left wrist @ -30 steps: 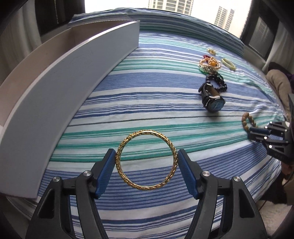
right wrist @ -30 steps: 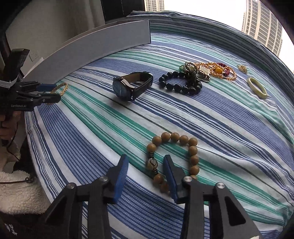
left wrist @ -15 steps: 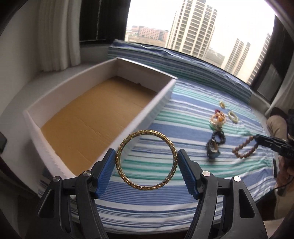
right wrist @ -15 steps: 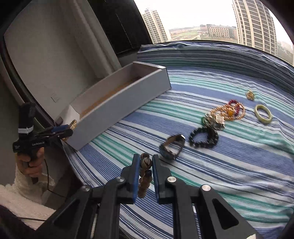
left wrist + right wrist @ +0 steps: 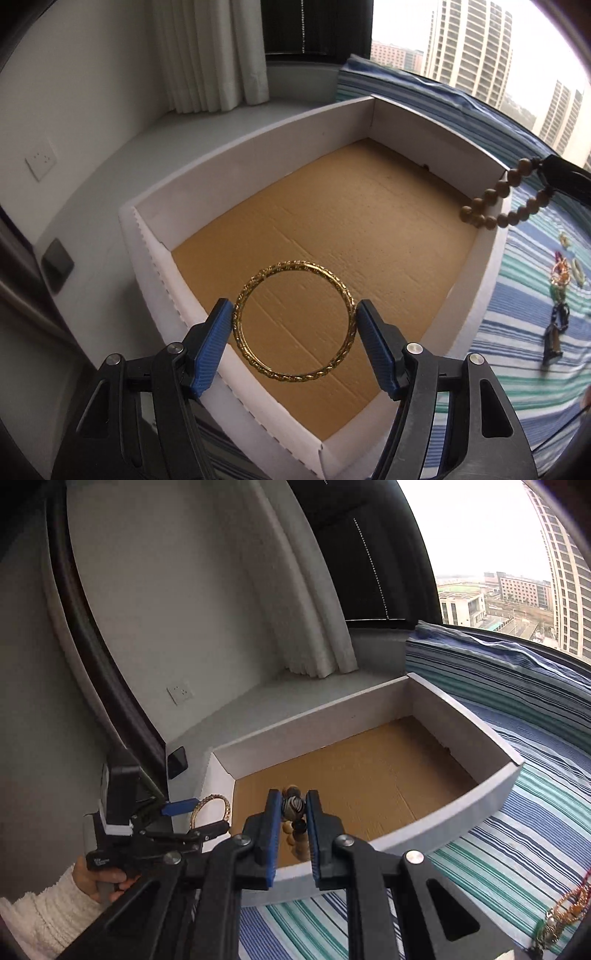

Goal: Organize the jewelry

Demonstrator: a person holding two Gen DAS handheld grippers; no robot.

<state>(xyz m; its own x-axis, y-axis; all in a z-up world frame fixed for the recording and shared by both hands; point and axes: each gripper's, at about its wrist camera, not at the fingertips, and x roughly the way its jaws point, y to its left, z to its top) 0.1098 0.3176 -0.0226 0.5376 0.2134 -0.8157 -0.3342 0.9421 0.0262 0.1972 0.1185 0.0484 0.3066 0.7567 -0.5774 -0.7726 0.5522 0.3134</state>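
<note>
Left claw (image 5: 294, 322), jaws wide, clamps the gold bangle (image 5: 294, 321) above the open box (image 5: 236, 158). Right claw (image 5: 291, 812), nearly closed, pinches the wooden bead bracelet (image 5: 293, 806), apparently over the box's near edge.

A: Where's the light from?
B: Daylight through the window (image 5: 491, 546), blown out white.
A: Sharp?
B: Mostly; fisheye bends the edges, corners go black, the bed (image 5: 524, 350) smears slightly.

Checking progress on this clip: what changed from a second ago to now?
The right gripper closed on the wooden bead bracelet, lifted it off the striped bedspread, and carried it to the box. The left gripper, gold bangle clamped throughout, swung over the box.
</note>
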